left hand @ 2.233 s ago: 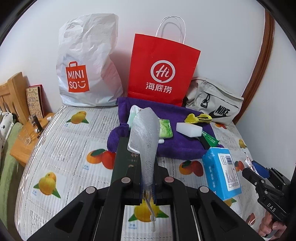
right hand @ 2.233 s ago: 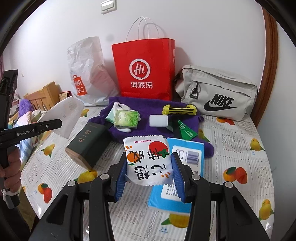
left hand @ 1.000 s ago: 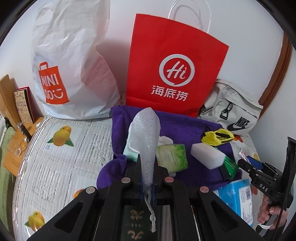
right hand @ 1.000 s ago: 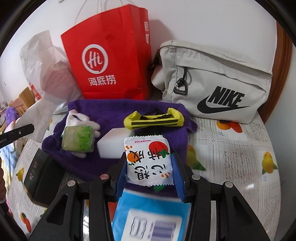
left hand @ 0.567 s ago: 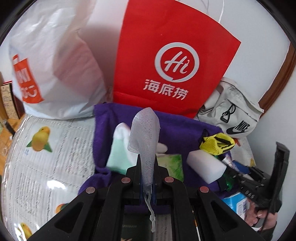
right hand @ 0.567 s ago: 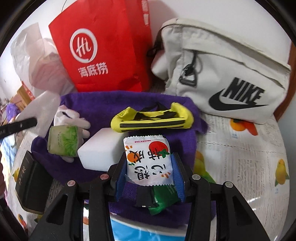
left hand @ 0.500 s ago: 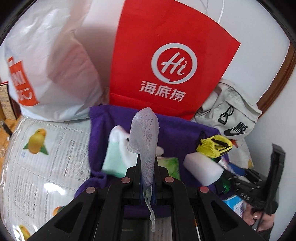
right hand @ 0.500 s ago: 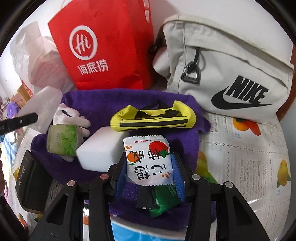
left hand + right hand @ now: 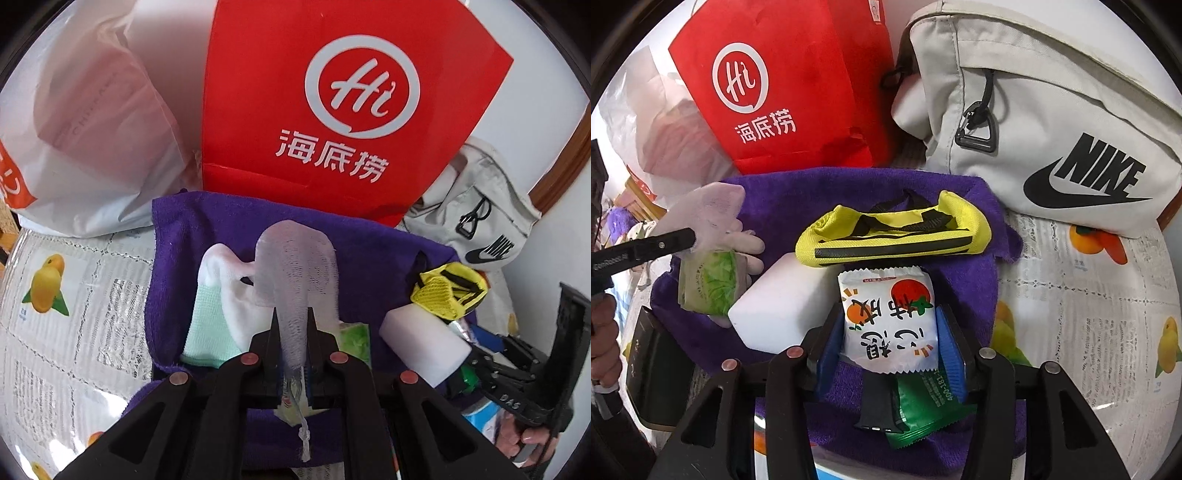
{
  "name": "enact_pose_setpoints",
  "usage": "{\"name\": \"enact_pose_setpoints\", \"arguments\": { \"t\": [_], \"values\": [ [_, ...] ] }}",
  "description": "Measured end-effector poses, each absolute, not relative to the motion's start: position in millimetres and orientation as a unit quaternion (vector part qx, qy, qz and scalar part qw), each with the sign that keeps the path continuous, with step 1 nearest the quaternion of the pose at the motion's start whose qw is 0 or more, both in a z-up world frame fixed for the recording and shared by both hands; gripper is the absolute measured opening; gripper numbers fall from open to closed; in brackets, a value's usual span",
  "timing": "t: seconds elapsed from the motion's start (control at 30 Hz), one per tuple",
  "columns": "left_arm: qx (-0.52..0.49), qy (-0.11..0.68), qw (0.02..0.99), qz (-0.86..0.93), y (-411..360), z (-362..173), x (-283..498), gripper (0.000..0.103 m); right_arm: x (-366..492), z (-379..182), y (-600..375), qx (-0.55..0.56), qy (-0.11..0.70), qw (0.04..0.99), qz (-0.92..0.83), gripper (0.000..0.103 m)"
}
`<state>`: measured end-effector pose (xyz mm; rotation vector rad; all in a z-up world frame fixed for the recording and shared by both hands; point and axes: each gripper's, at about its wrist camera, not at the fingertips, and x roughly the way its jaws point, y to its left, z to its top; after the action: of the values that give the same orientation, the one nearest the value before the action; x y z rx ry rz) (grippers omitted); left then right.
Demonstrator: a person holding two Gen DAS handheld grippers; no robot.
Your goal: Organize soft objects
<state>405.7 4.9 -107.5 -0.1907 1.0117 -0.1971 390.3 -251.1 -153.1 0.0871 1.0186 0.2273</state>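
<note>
My left gripper (image 9: 291, 314) is shut on a white mesh net (image 9: 297, 266), which stands up over the purple towel (image 9: 369, 251). In the right wrist view a white snack packet with orange fruit print (image 9: 888, 317) lies between the blue pads of my right gripper (image 9: 888, 350). Those jaws are opening and the pads are easing off the packet's sides, low over the towel (image 9: 798, 199). On the towel lie a yellow mesh pouch (image 9: 894, 232), a white sponge block (image 9: 779, 306), a green tissue pack (image 9: 709, 280) and a green sachet (image 9: 923, 410).
A red paper bag (image 9: 332, 92), a white plastic bag (image 9: 92, 129) and a grey Nike bag (image 9: 1052, 129) stand against the wall behind the towel. A dark box (image 9: 653, 369) lies left of the towel. A white glove-like piece on mint cloth (image 9: 207, 332) sits left of the net.
Both grippers have come forward and down over the purple towel. The right jaws have spread a little around the snack packet. The left stays clamped on the net.
</note>
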Motion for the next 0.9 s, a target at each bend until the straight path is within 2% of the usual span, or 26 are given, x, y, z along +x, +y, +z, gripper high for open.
{"name": "enact_pose_setpoints", "arguments": {
  "t": [0.1, 0.17, 0.3, 0.53, 0.73, 0.9],
  "values": [
    [-0.088, 0.482, 0.866, -0.098, 4, -108, 406, 0.019, 391, -153, -251, 0.042, 0.487, 0.866, 0.104, 0.061],
    [-0.09, 0.481, 0.867, -0.098, 4, -109, 406, 0.038, 391, -153, -253, 0.04, 0.488, 0.866, 0.099, 0.066],
    [-0.1, 0.478, 0.867, -0.097, 9, -107, 405, 0.043, 387, -152, -261, 0.052, 0.488, 0.865, 0.107, 0.067],
    [-0.096, 0.475, 0.87, -0.084, 15, -98, 396, 0.061, 370, -137, -262, 0.031, 0.468, 0.879, 0.088, 0.068],
    [-0.093, 0.472, 0.874, -0.073, 23, -84, 378, 0.064, 353, -117, -267, 0.044, 0.452, 0.887, 0.086, 0.068],
    [-0.092, 0.464, 0.878, -0.066, 27, -70, 352, 0.065, 332, -99, -265, 0.042, 0.443, 0.893, 0.069, 0.075]
  ]
}}
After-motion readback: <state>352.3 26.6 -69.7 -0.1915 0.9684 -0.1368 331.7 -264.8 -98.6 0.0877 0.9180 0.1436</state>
